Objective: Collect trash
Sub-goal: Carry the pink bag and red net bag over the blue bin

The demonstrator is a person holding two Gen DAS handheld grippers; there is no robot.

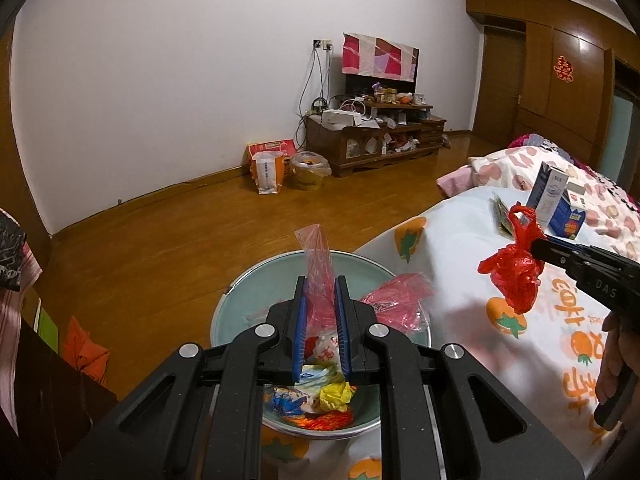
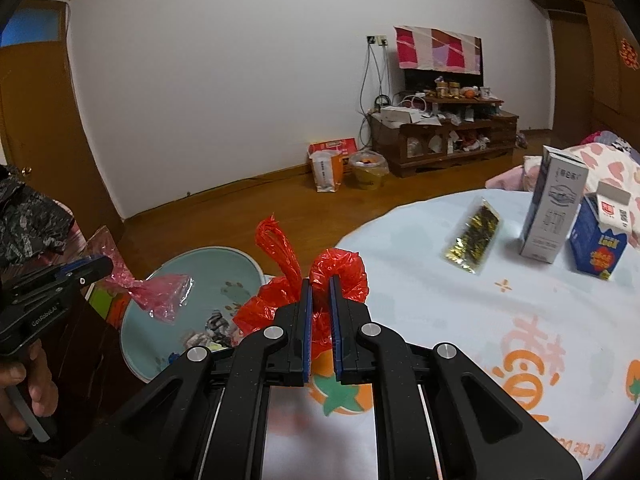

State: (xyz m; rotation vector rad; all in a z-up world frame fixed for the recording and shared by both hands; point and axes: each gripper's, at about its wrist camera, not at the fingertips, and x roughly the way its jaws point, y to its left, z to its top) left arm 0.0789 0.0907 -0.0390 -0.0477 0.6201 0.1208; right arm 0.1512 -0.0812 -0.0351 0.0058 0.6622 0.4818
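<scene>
Gripping red bag (image 2: 320,300), right tongs (image 2: 320,284) beside basin rim (image 2: 256,264).

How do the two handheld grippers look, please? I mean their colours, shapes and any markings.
Both are matte black plastic. The left gripper and right gripper each have two straight parallel fingers lined with ribbed blue pads, angular linkage arms with cut-out slots, and round silver pivot pins. Small white lettering marks each body's side. A bare hand holds each pistol-style handle; no cables show.

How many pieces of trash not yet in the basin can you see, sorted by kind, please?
Plastic bags held in grippers: 2 (pink, red)
Cartons: 2 (white, blue)
Gold packet: 1
Total: 5
</scene>
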